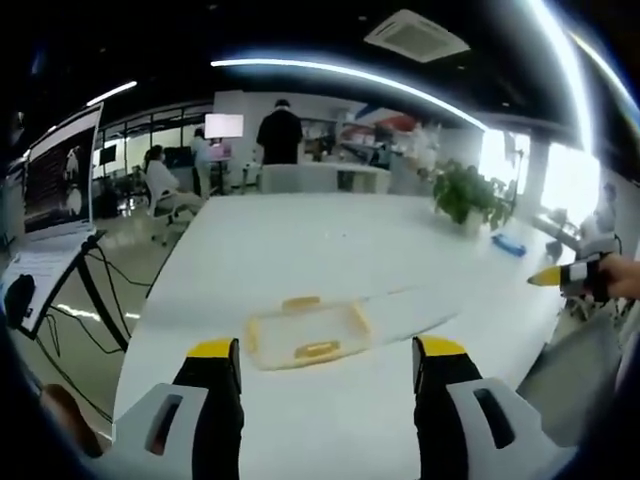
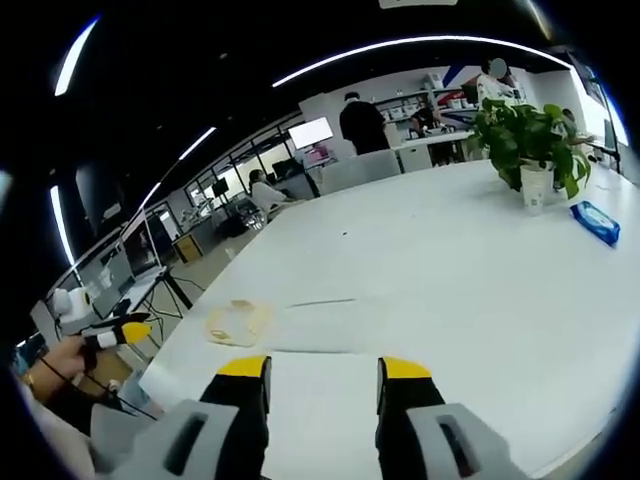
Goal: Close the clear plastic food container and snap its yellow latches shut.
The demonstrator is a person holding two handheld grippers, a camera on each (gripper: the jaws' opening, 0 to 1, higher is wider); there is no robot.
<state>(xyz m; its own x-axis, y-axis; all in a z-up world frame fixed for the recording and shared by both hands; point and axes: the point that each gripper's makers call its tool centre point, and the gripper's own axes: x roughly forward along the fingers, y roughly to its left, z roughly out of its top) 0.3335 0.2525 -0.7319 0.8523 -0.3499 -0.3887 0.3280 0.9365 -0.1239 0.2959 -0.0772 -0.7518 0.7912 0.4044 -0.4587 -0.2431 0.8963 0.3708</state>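
White table (image 1: 330, 250): it spreads across the middle of both views; you have a broad, bare top to work on.
Room: an open office lies behind it, with ceiling light strips, desks, a lit screen and people standing at the upper centre of the left gripper view.
Plant (image 2: 527, 140): potted, upper right of the right gripper view, well apart from your work; a blue packet (image 2: 596, 221) lies near it.
Container (image 1: 308, 333): clear plastic with yellow latches, lower centre of the left gripper view, just beyond the jaw tips; small at lower left in the right gripper view.
Progress: nothing is gripped. Whether the lid is seated cannot be told, so closing and latching look still ahead of you.
Left gripper (image 1: 326, 352): jaws spread, empty.
Right gripper (image 2: 323, 372): jaws spread, empty, well apart from the container.
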